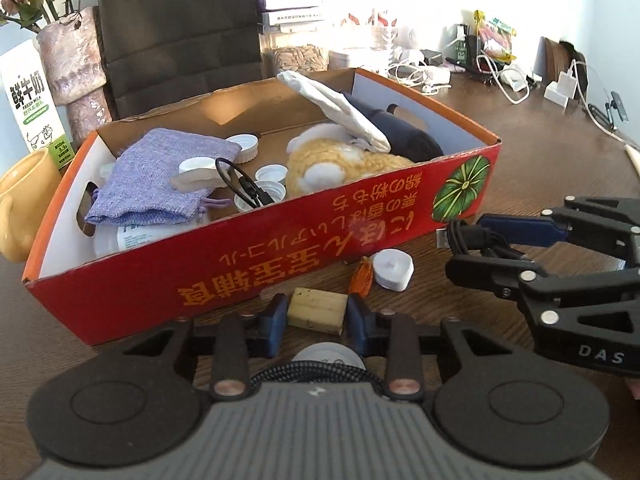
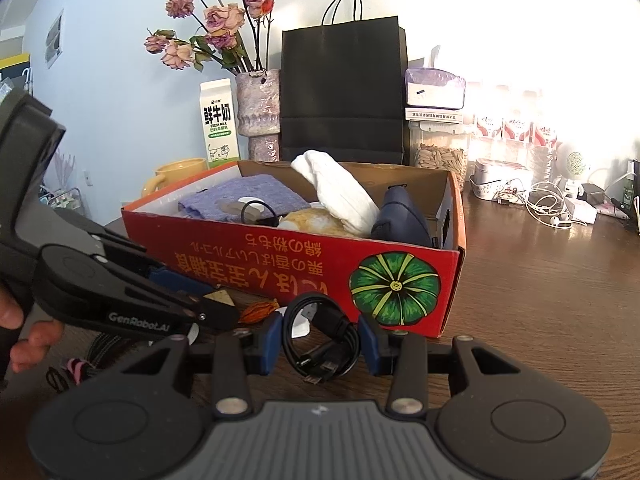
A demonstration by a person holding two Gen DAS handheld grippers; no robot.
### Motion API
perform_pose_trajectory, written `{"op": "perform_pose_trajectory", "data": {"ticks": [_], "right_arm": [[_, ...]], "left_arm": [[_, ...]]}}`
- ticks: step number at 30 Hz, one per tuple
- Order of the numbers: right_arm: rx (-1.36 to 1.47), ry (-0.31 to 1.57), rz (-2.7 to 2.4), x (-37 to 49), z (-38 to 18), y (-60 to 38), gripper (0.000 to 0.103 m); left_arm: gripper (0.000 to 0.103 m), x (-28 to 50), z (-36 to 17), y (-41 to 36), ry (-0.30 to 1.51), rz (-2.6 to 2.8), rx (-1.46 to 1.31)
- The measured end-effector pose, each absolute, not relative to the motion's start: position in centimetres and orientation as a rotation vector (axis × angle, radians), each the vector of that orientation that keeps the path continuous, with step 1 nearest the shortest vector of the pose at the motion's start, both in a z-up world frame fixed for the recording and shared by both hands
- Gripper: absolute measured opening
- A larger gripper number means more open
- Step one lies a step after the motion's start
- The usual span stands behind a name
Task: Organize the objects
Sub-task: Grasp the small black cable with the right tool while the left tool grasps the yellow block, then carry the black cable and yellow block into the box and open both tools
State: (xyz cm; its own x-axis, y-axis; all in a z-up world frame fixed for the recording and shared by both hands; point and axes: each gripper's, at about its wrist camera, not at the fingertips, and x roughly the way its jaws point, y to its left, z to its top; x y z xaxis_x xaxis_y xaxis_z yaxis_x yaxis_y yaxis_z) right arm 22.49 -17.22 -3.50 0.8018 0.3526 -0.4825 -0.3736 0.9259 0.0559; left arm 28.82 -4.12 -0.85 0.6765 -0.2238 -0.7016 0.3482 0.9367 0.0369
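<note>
Left gripper pinches tan block on table, just before red box, ready for lift in. Right gripper clamps coiled black cable, held off table, box-bound too.

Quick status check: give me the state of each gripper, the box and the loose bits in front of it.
Left gripper: shut on the tan block.
Right gripper: shut on the coiled black cable.
Red box: open-topped, part filled.
Purple pouch: lying inside the box.
White cap: loose on the table by the box.
Orange wrapper: on the table beside the cap.
</note>
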Motion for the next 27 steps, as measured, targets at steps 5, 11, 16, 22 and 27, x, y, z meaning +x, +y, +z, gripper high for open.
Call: {"op": "perform_pose_trajectory", "data": {"ticks": [5, 11, 16, 22, 27], "right_arm": [[-0.044, 0.504, 0.384, 22.5, -3.4, -17.2, 0.040], [-0.068, 0.480, 0.369, 22.1, -3.2, -16.7, 0.040], [-0.062, 0.444, 0.368, 22.1, -1.9, -16.0, 0.040], [-0.088, 0.380, 0.388, 23.7, 0.6, -13.6, 0.040], [-0.105, 0.340, 0.402, 26.1, 2.4, -11.3, 0.040]], "left_arm": [[0.033, 27.7, 0.1, -3.5, 0.722, -0.309, 0.142], [0.033, 25.9, 2.4, -2.1, 0.629, -0.299, 0.079], [0.033, 25.7, 4.2, -0.8, 0.556, -0.248, 0.018], [0.033, 26.6, 5.6, 0.9, 0.490, -0.209, -0.062], [0.033, 28.1, 7.0, 2.1, 0.425, -0.171, -0.115]]}}
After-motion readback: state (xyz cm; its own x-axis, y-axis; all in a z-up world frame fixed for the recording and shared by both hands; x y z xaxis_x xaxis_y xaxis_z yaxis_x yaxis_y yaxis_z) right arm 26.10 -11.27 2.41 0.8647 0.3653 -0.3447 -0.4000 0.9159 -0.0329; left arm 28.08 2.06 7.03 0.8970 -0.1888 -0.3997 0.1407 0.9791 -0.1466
